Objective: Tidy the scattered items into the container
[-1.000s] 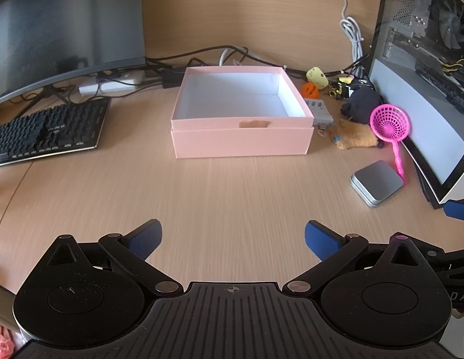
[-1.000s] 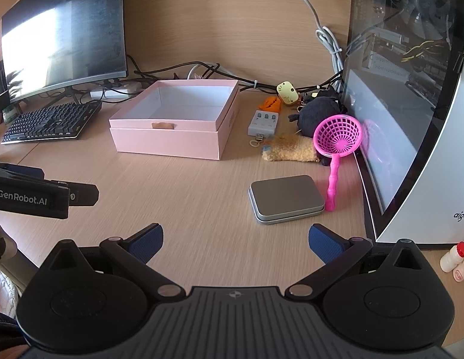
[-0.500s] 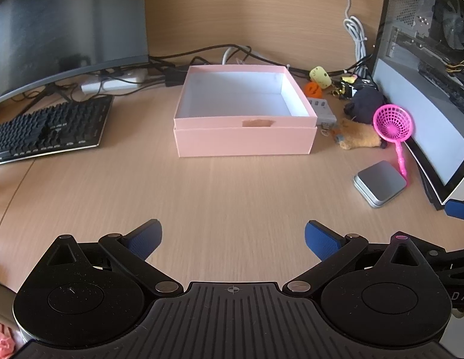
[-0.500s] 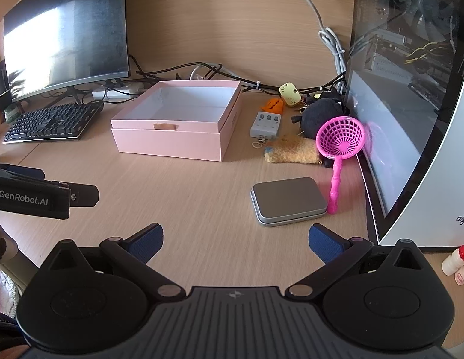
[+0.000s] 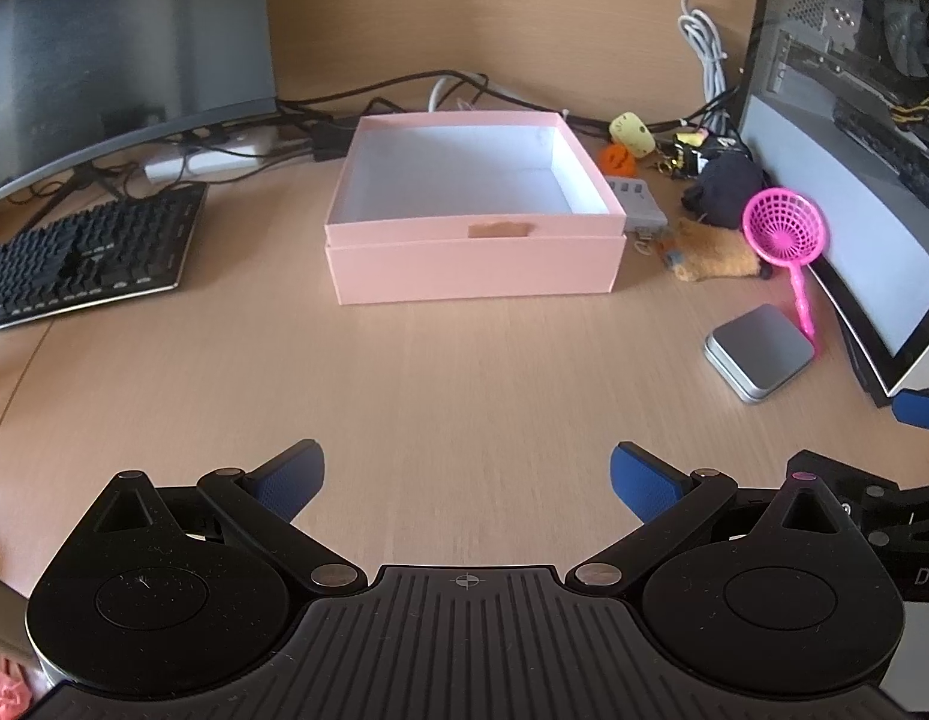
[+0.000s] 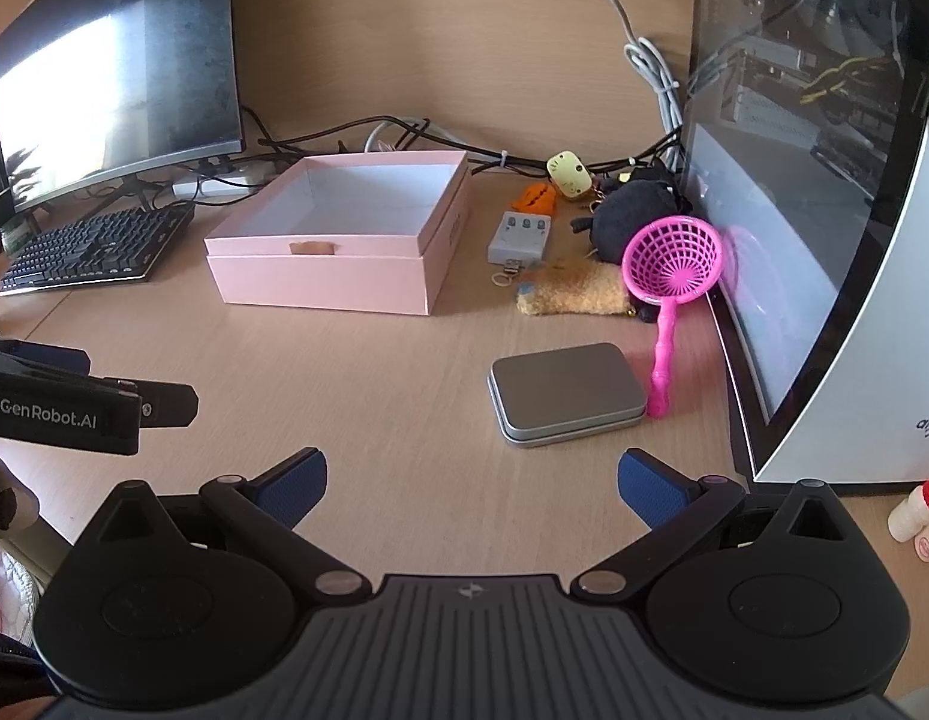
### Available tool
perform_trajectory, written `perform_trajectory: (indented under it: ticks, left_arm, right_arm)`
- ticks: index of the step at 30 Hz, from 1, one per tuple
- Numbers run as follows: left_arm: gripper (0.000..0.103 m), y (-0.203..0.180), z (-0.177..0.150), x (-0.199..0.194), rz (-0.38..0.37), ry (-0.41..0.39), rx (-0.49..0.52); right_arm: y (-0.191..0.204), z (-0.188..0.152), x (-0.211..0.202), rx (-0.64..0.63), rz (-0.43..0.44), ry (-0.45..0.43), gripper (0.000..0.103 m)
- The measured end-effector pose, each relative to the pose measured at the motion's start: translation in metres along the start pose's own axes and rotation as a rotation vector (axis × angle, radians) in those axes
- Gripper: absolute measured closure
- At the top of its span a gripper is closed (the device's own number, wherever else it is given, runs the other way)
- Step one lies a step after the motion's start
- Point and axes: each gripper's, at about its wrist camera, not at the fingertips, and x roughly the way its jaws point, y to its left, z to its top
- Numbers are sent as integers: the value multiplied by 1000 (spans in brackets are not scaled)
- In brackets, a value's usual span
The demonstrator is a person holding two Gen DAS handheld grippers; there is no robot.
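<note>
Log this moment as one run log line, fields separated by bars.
stage: pre-grasp | left hand-held gripper: open, holds nothing | right hand-held gripper: open, holds nothing | pink box: empty | metal tin: on desk, untouched

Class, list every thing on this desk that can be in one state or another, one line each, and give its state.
pink box: open, nothing inside
metal tin: lid shut, lying flat on the desk
pink strainer: basket propped up on the plush toys, handle down on the desk
monitor: screen dark
left claw: open, holding nothing
right claw: open, holding nothing

Keyboard (image 5: 83,261) left of box (image 5: 473,222), tin (image 6: 563,393) & strainer (image 6: 671,276) right, cables (image 5: 404,87) behind
</note>
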Motion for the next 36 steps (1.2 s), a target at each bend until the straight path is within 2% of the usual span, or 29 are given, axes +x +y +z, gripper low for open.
perform_trajectory:
  ticks: [9,17,22,26,30,33,36]
  left_arm:
    - [0,-16,7,14,0,-27,84]
    - [0,-14,8,17,-10,-11,78]
    - [0,-10,4,21,-10,16,70]
    - [0,-1,1,20,7,27,58]
    - [0,9,-2,18,24,36,36]
    - [0,16,-3,18,35,40,15]
    - [0,20,-2,21,32,39,-1]
  right_arm:
    - [-7,-2,11,-66,-35,-51,0]
    - [-16,0,41,-134,-107,-64,0]
    - [-23,5,70,-149,-83,-50,0]
    - [-26,13,94,-183,-119,-59,0]
    - [-43,22,111,-83,-72,-19,0]
    - [-41,22,115,-28,-12,19,0]
    - [-29,20,100,-26,164,19,0]
